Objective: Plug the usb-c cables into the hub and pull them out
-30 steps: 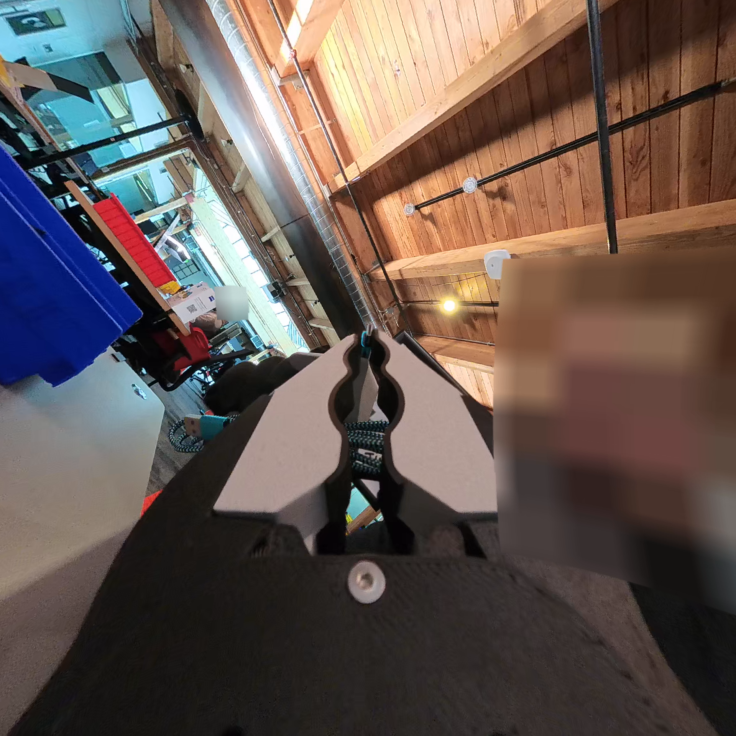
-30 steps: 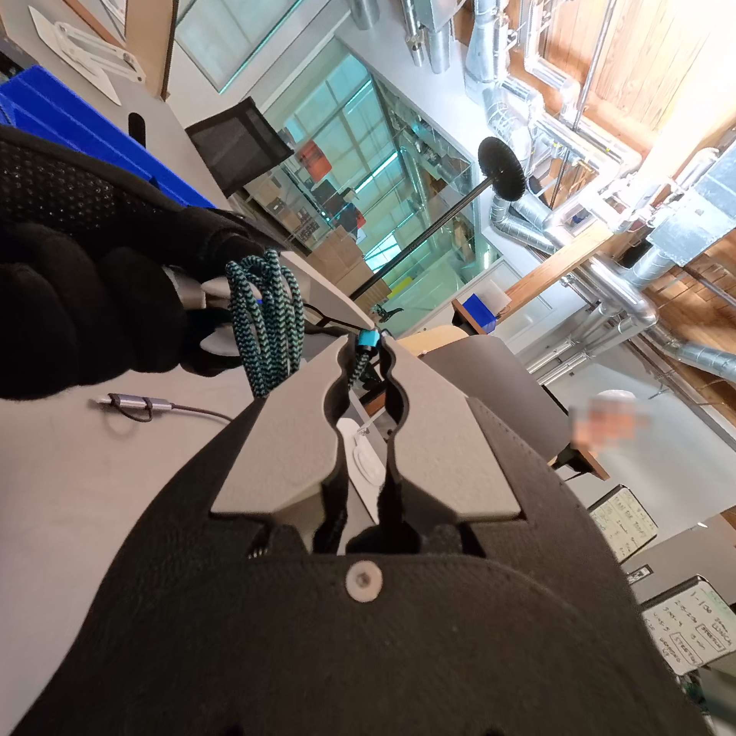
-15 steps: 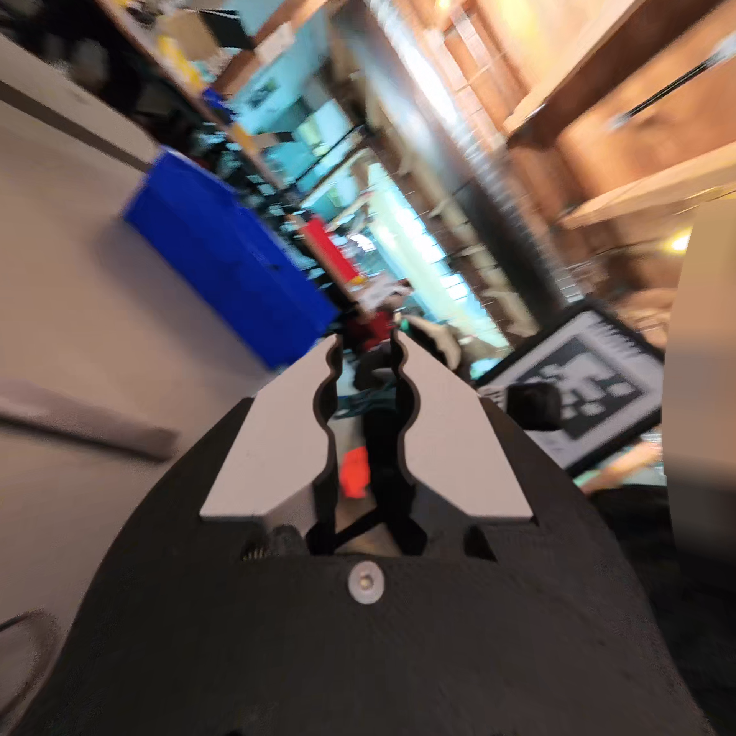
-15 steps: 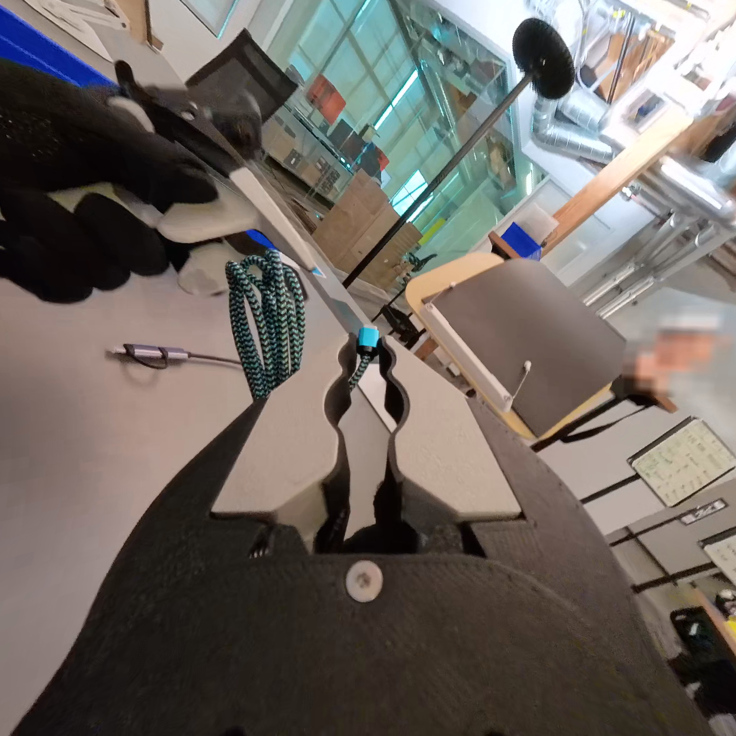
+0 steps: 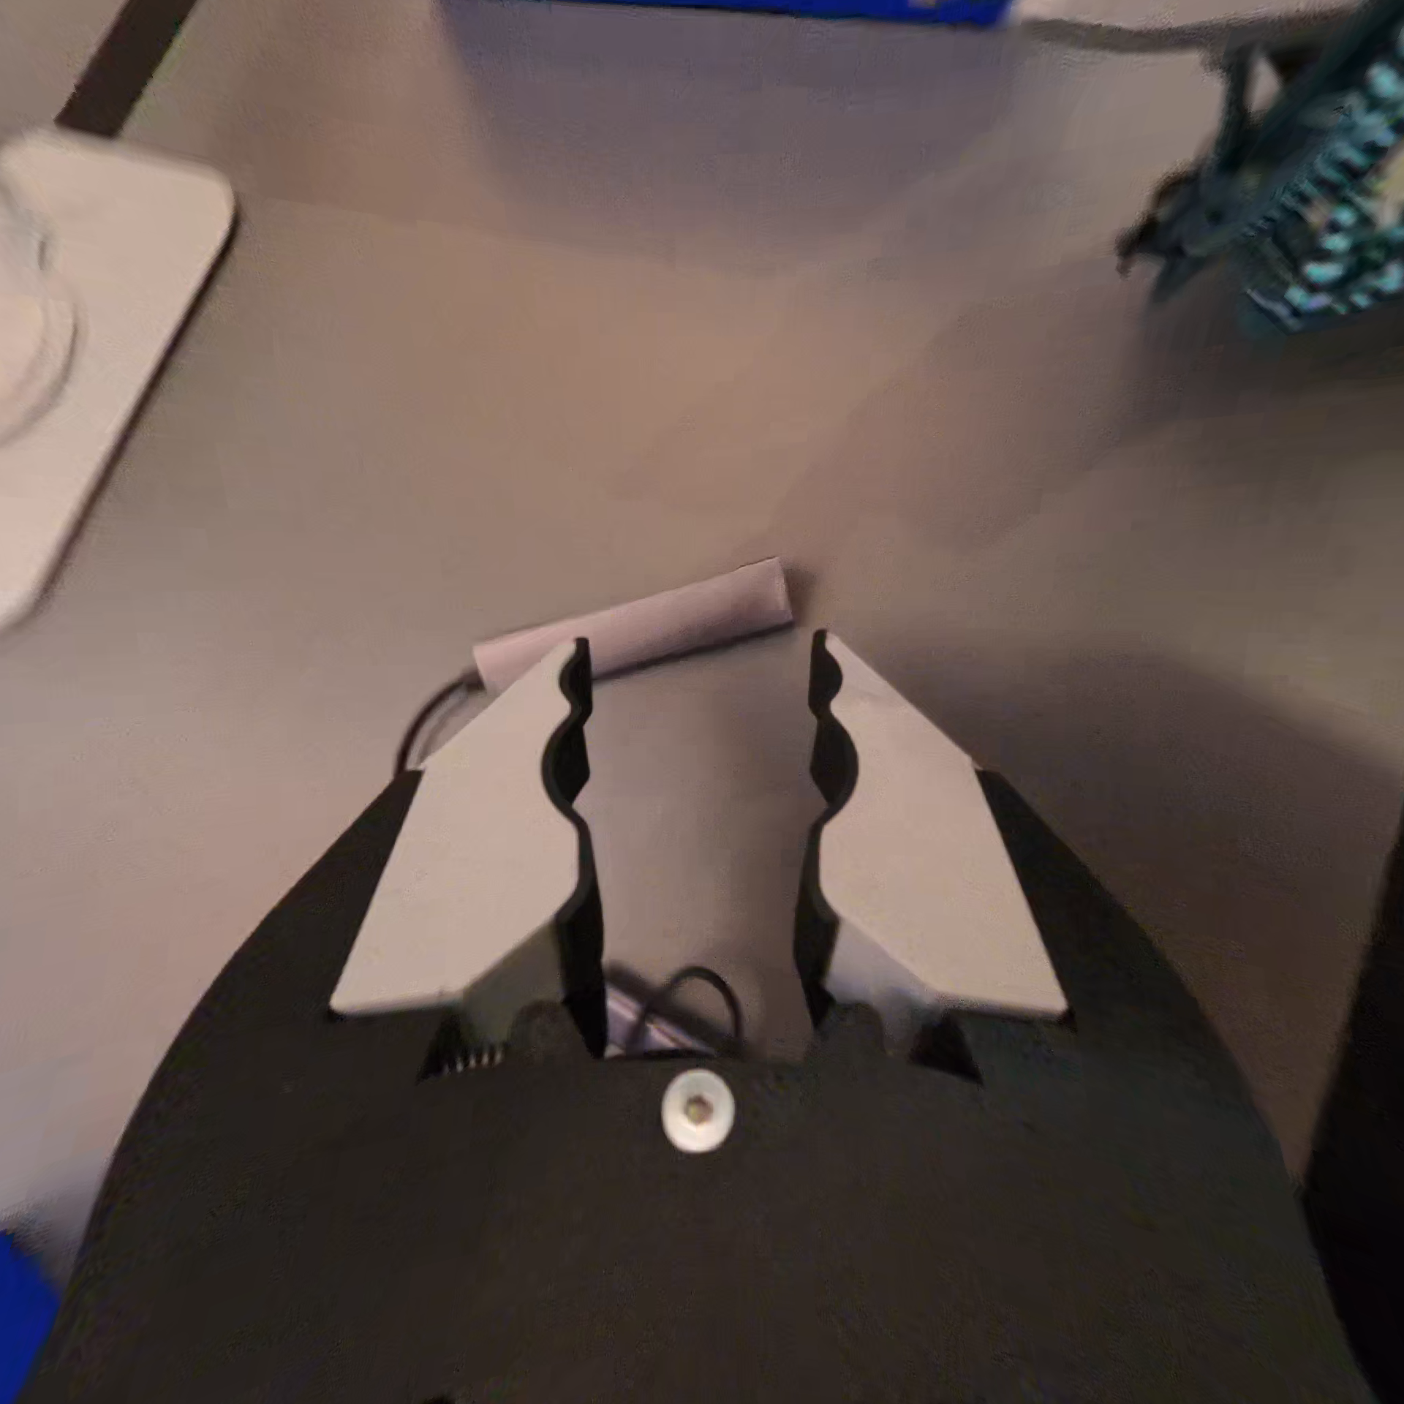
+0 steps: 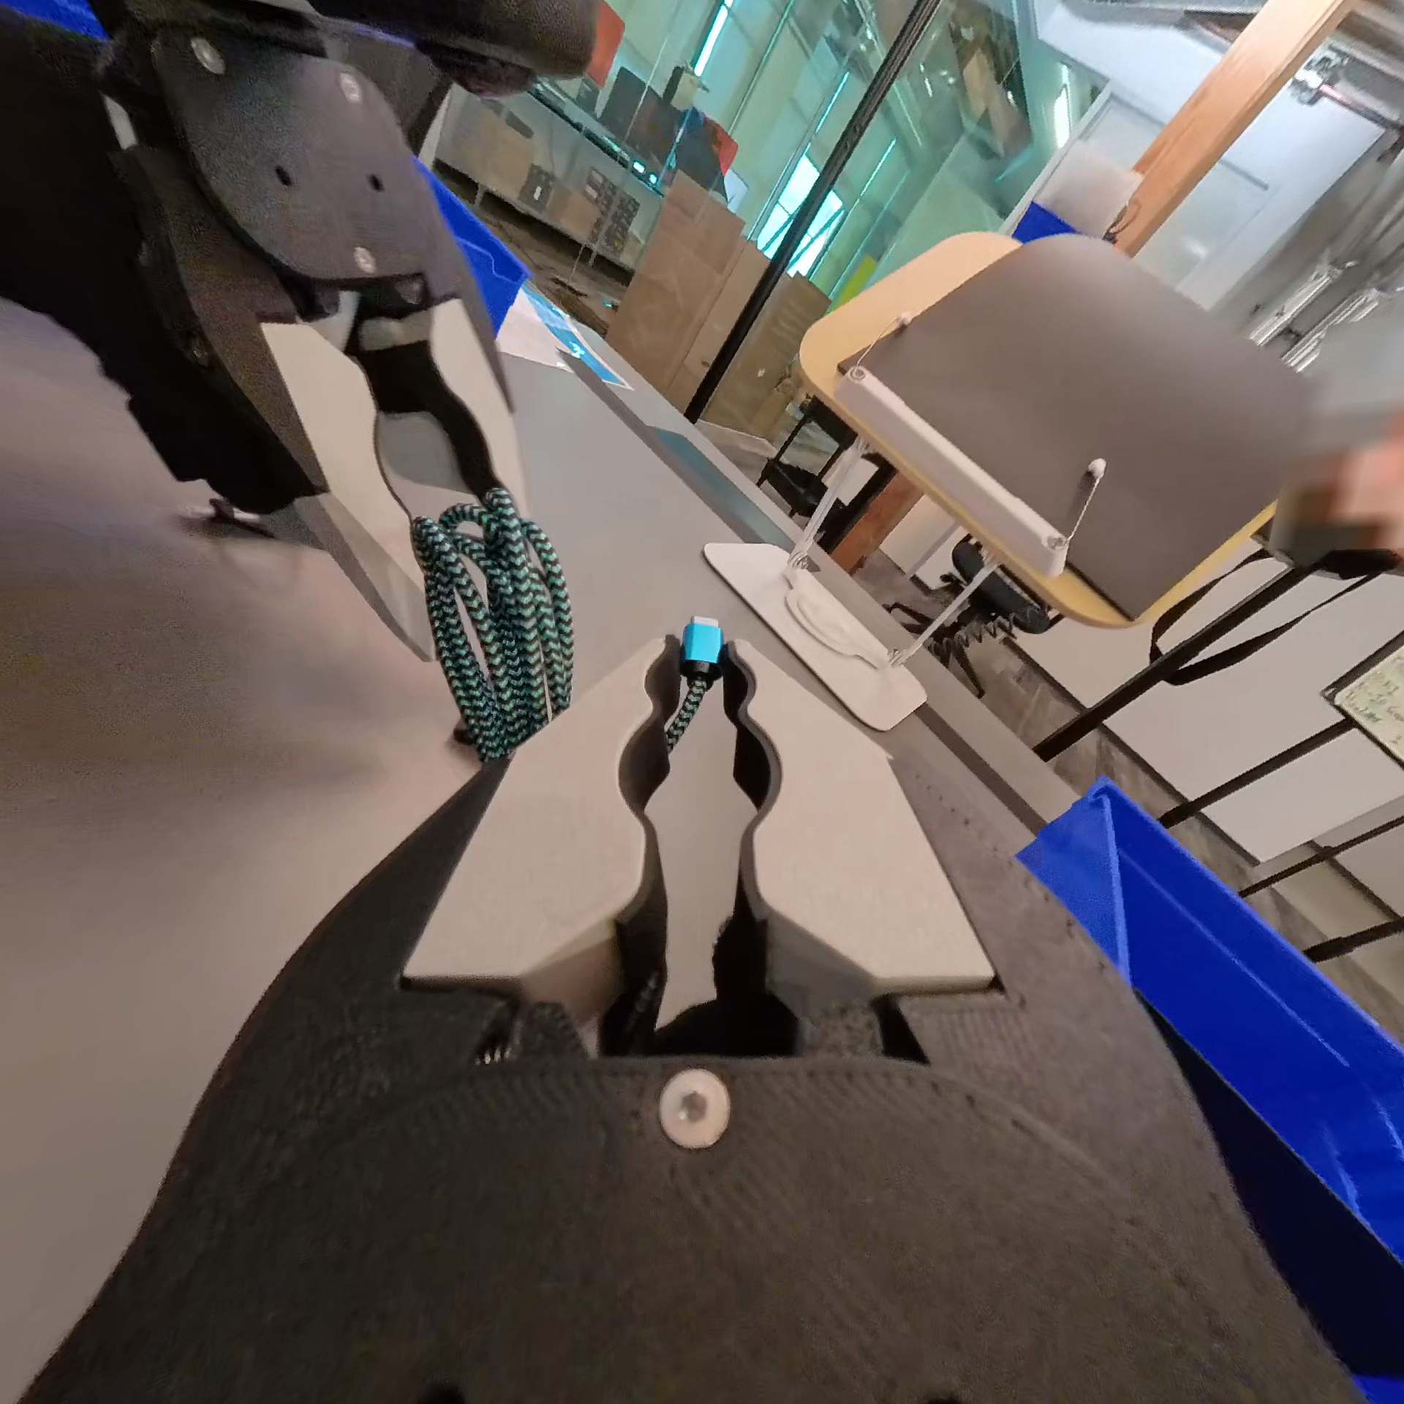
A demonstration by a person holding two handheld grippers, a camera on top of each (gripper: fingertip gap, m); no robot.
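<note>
My left gripper [image 5: 699, 646] is open and empty, pointing down at the grey table, just short of a slim grey hub [image 5: 668, 617] with a thin dark lead. My right gripper [image 6: 700, 644] is shut on the blue plug [image 6: 699, 643] of a teal-and-black braided usb-c cable; the plug tip pokes out past the fingertips. The cable's coiled bundle [image 6: 498, 623] hangs to the left, and shows blurred in the left wrist view [image 5: 1322, 213]. The left gripper also shows in the right wrist view [image 6: 403, 486], open, above the table beside the coil.
A white stand base [image 6: 820, 630] with a tilted grey panel [image 6: 1064, 410] stands ahead of the right gripper. Blue bins sit at the right [image 6: 1231, 1010] and behind the left gripper [image 6: 475, 258]. A white pad [image 5: 83, 334] lies at the left of the left wrist view.
My left gripper let go of the cable, swung down from facing the ceiling toward the table, and opened over the hub. My right gripper kept its hold on the blue plug and tilted lower.
</note>
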